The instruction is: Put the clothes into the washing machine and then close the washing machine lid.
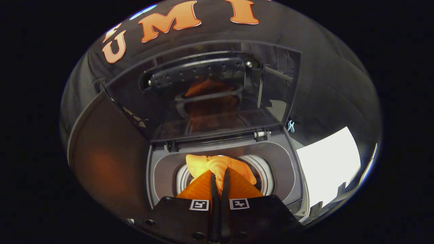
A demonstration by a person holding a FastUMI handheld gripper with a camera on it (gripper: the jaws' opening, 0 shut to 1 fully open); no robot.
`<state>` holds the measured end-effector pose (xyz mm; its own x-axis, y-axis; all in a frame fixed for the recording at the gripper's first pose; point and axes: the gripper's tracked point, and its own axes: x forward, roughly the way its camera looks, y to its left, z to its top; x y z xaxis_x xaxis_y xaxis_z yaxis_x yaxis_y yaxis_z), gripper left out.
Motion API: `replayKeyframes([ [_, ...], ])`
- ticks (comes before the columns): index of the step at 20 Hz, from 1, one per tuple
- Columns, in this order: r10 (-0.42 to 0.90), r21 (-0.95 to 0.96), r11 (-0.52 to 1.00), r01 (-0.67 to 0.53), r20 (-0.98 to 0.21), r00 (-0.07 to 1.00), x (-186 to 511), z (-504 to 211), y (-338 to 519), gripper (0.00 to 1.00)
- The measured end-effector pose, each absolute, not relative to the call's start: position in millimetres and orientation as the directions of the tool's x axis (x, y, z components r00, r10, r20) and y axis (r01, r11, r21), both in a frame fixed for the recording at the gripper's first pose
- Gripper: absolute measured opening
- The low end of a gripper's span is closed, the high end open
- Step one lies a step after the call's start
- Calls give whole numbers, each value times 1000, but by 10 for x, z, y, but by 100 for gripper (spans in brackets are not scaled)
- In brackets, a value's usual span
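Gripper view: the gripper (219, 179) is clamped on the orange cloth (217, 164), dangling over the washer drum (262, 176). The lid (203, 95) stands open at twelve o'clock. Loading step; next, I'd judge, let go, then shut it.

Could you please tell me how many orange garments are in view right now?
1: the orange garment, pinched between the gripper fingers, over the washing machine drum opening. Others may lie hidden beneath.
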<state>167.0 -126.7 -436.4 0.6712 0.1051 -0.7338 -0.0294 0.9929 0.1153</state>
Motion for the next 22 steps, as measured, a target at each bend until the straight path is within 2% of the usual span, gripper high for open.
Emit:
replayKeyframes([
  [15,59,81,997,9,-793,606,1947,-5226,-1274,9],
  [22,46,71,997,19,-805,592,1866,-5336,-1323,9],
])
